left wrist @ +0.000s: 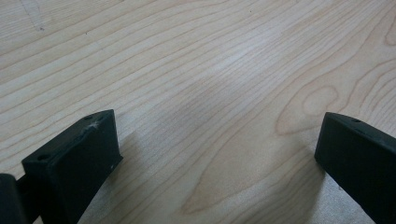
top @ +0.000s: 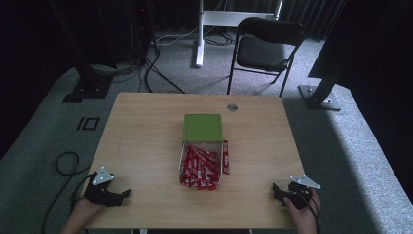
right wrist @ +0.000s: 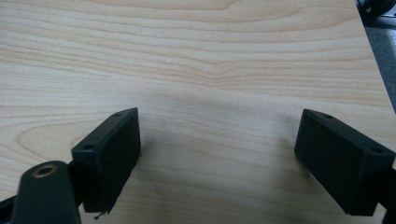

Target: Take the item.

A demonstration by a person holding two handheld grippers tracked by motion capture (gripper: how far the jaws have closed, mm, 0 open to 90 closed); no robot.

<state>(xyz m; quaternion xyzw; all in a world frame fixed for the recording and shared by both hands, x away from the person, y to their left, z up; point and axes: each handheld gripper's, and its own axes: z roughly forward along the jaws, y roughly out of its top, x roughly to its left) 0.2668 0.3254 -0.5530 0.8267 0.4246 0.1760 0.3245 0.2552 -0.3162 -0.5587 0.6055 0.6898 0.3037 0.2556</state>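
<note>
High view is showing the left gripper (top: pixel 127 193) and the right gripper (top: pixel 273 188) resting spread and empty, well apart from the red sachets (top: pixel 199 169). Reaching in, a jaw is risking to push sachets off the clear box (top: pixel 183 148), since they are already spilling over its edge.

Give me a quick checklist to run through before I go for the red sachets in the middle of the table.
1. Left gripper open with nothing between its jaws: ok.
2. Right gripper open with nothing between its jaws: ok.
3. Red sachets in reach and uncovered, piled in the clear container: ok.
4. Green lid off the sachets, lying just behind the pile: ok.
5. One loose sachet lies outside on the right of the pile, flat on the table: ok, but mind it.
6. Whether the sachets are stuck together: cannot tell.
</note>
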